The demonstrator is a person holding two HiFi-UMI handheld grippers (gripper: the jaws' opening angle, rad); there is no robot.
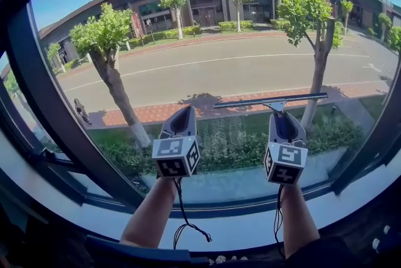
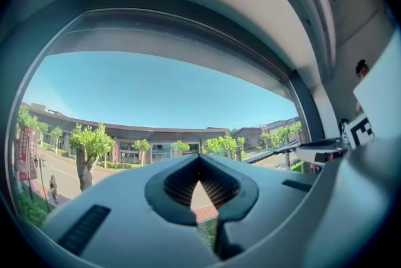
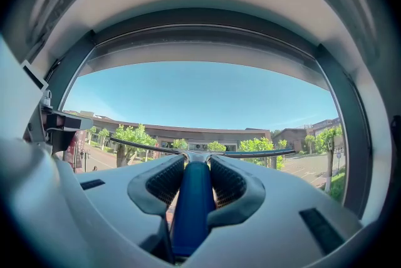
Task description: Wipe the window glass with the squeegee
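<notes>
Blue-handled squeegee [image 1: 270, 100] clamped betw. right gripper [image 1: 286, 119] jaws; blade horiz., up at window glass [image 1: 219, 29], lower part of pane, contact not confirmable. Left gripper [image 1: 181, 115] alongside, jaws closed tip to tip, nothing betw. them.

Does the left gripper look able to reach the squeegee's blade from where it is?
Probably yes: the left gripper is empty and beside the squeegee held by the right gripper, with nothing between them.

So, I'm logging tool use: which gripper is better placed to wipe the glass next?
Right. The right gripper is shut on the blue-handled squeegee, its long dark blade level in front of the clear window glass. The left gripper holds nothing, jaws together.
</notes>
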